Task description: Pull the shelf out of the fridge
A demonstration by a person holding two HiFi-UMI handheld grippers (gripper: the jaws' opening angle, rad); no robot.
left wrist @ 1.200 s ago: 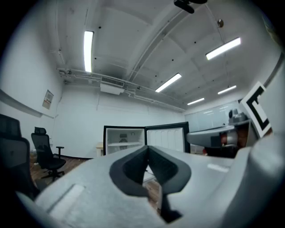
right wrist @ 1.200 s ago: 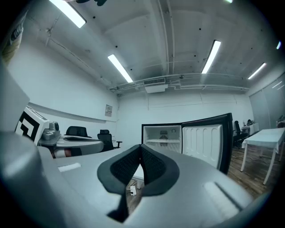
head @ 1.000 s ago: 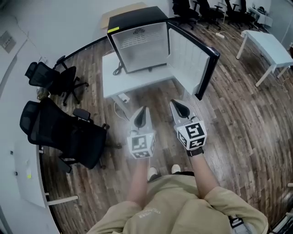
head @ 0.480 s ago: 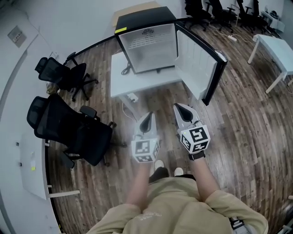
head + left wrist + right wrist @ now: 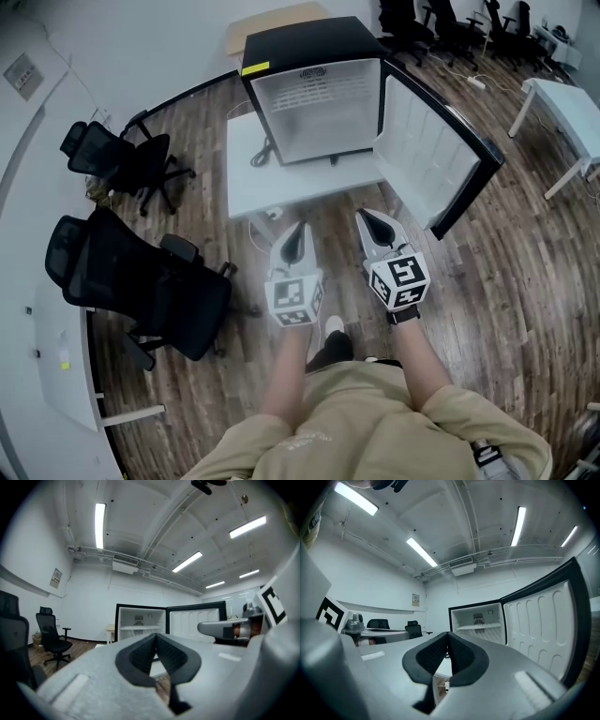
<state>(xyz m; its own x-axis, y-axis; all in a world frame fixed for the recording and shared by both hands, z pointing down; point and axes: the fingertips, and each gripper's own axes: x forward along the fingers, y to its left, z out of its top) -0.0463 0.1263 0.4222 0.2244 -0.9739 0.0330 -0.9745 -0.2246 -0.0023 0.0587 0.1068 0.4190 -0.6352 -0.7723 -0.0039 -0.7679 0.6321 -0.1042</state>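
Observation:
A black mini fridge (image 5: 309, 42) stands on a low white table (image 5: 281, 183), and its door (image 5: 436, 155) is swung open to the right. Its white inside shows one shelf (image 5: 142, 627), also seen as the shelf (image 5: 480, 626) in the right gripper view, level across the middle. My left gripper (image 5: 299, 228) and right gripper (image 5: 364, 216) are held side by side, level, pointing at the fridge from just short of the table's near edge. Both are shut with nothing in them: the left gripper's (image 5: 155, 635) pads meet at the tip, and so do the right gripper's (image 5: 447, 633).
Two black office chairs (image 5: 141, 281) (image 5: 117, 155) stand on the wood floor to the left. A second white table (image 5: 562, 98) is at the right, with more chairs (image 5: 441, 19) behind it. A cable (image 5: 262, 150) lies on the fridge table.
The fridge and its table have come nearer in the head view. Both grippers have moved forward toward the table edge, still side by side and shut.

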